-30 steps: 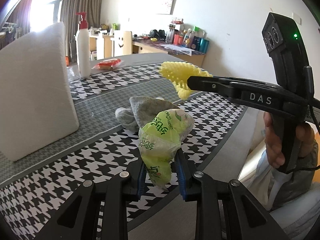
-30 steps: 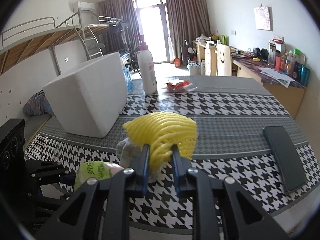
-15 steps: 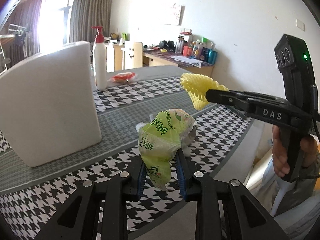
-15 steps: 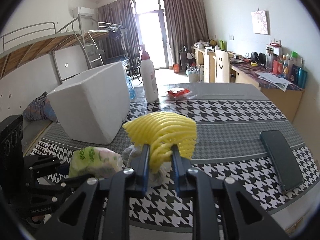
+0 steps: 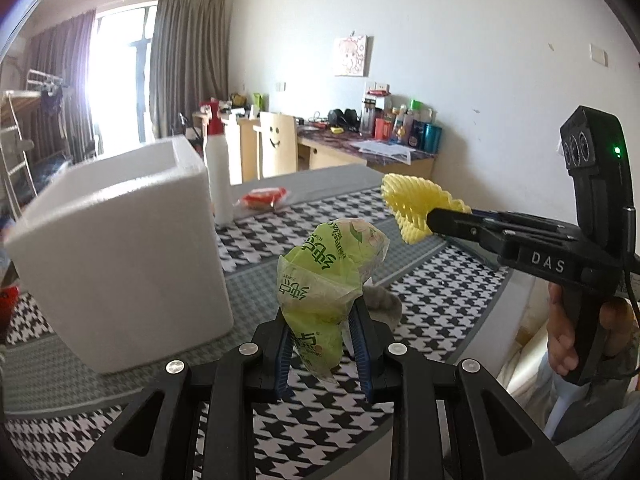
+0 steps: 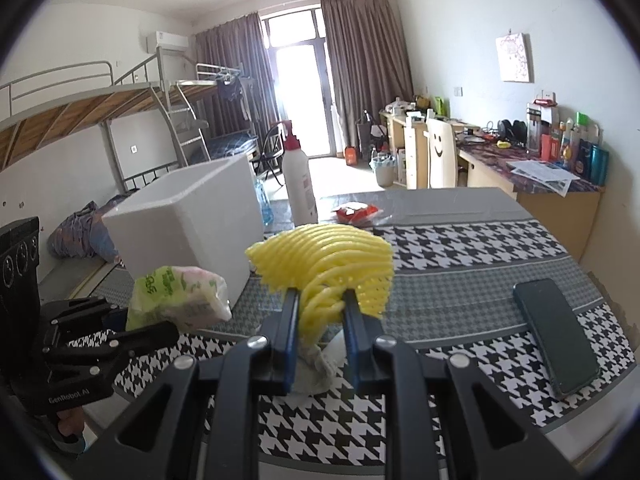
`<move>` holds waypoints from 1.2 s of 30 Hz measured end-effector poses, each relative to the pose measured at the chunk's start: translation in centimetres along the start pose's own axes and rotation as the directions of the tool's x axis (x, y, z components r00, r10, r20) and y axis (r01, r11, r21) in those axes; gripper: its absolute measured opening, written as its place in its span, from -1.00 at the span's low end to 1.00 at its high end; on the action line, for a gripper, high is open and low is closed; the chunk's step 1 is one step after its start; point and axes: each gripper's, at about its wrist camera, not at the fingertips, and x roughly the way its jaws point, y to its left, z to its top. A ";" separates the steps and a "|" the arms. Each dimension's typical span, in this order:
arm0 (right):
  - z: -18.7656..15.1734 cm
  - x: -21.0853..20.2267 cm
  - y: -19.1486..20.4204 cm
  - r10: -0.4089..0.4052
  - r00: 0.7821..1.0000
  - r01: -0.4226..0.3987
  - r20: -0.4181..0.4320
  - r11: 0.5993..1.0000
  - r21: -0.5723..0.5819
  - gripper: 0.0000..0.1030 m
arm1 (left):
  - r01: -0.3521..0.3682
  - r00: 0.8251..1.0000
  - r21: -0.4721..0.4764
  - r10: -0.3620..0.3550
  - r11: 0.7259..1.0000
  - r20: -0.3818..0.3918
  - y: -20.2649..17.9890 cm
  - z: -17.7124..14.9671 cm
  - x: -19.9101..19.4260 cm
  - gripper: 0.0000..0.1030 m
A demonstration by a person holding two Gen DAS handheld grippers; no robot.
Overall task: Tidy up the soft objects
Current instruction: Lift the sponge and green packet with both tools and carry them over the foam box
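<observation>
- Landmark: open-topped white foam box [image 5: 120,256], standing on the black-and-white houndstooth tablecloth [image 5: 432,300]. All places below are relative to it.
- Crumpled green printed plastic bag [image 5: 324,280]: lifted off the cloth, just right of the box's near corner, level with its wall.
- Yellow foam fruit net [image 6: 324,268]: in the air, further right of the box, well apart from it.
- Grey crumpled cloth [image 5: 382,302]: lying on the table right of the box, beneath the two held items.
- Left gripper [image 5: 322,354]: narrowly closed, pads pinching the bag's lower end; pointed downward toward the box.
- Right gripper [image 6: 320,336]: narrowly closed, clamping the net's gathered base; a hand [image 5: 568,344] holds its handle.
- Step, as judged: carry phase, both items picked, neither over the box opening yet.
- Next move likely needs more height to clear the rim, then release inside.
</observation>
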 end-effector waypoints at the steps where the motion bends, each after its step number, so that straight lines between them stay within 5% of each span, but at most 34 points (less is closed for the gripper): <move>1: 0.1 0.0 0.1 0.002 1.000 -0.002 0.005 1.000 0.001 -0.53 | -0.005 1.000 0.002 0.005 1.000 0.007 -0.1 0.3 0.0 -0.45; 36: 3.7 -1.3 0.9 0.002 0.991 0.002 0.135 1.000 -0.026 -0.53 | -0.107 0.981 0.010 0.104 0.994 0.162 1.1 6.2 -2.1 -0.45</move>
